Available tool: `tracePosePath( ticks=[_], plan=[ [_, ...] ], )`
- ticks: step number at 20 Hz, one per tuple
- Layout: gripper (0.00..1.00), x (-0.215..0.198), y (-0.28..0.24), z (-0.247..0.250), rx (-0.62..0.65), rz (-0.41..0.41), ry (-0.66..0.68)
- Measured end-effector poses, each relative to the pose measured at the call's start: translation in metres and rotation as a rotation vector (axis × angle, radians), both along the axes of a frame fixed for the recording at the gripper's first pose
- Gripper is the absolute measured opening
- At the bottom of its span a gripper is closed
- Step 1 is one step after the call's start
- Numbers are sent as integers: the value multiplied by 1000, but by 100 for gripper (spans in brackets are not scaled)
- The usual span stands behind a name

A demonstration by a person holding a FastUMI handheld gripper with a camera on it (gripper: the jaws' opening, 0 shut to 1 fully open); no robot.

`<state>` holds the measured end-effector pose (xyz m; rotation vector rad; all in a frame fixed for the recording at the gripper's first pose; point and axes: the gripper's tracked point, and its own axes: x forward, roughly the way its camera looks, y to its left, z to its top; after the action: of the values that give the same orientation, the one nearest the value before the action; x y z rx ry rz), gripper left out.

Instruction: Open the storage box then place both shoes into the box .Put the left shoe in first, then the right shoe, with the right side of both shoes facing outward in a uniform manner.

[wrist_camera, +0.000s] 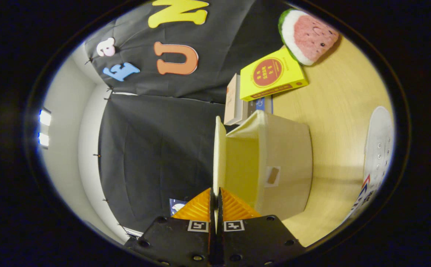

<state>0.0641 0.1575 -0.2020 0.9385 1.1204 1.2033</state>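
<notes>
You're on the opening step here: the box (pixel 271 163) sits on the wooden table (pixel 334 107), and its lid (pixel 219 155) is swung up, pinched thin between your gripper (pixel 215 202) fingers, which are clamped on its edge. One white shoe (pixel 378 148) waits just past the box. Books (pixel 271 74) and a watermelon plushie (pixel 306 35) sit further off. Next you'd probably want to let the lid go fully open, then go for the left shoe.

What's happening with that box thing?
A hand-held gripper has its two fingers pinched shut on the thin lid flap of the cream fabric storage box, holding it open. The box sits on a pale wooden table. One white lace-up shoe lies on the table beside the box, not yet inside.
</notes>
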Motion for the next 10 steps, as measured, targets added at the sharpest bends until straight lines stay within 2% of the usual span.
tracePosePath(
  ticks=[2, 6, 10],
  plan=[
    [0, -11, 12, 25, 22, -3, -17],
    [0, -19, 48, 57, -25, 0, -76],
    [0, -27, 102, 91, -45, 12, -94]
  ],
)
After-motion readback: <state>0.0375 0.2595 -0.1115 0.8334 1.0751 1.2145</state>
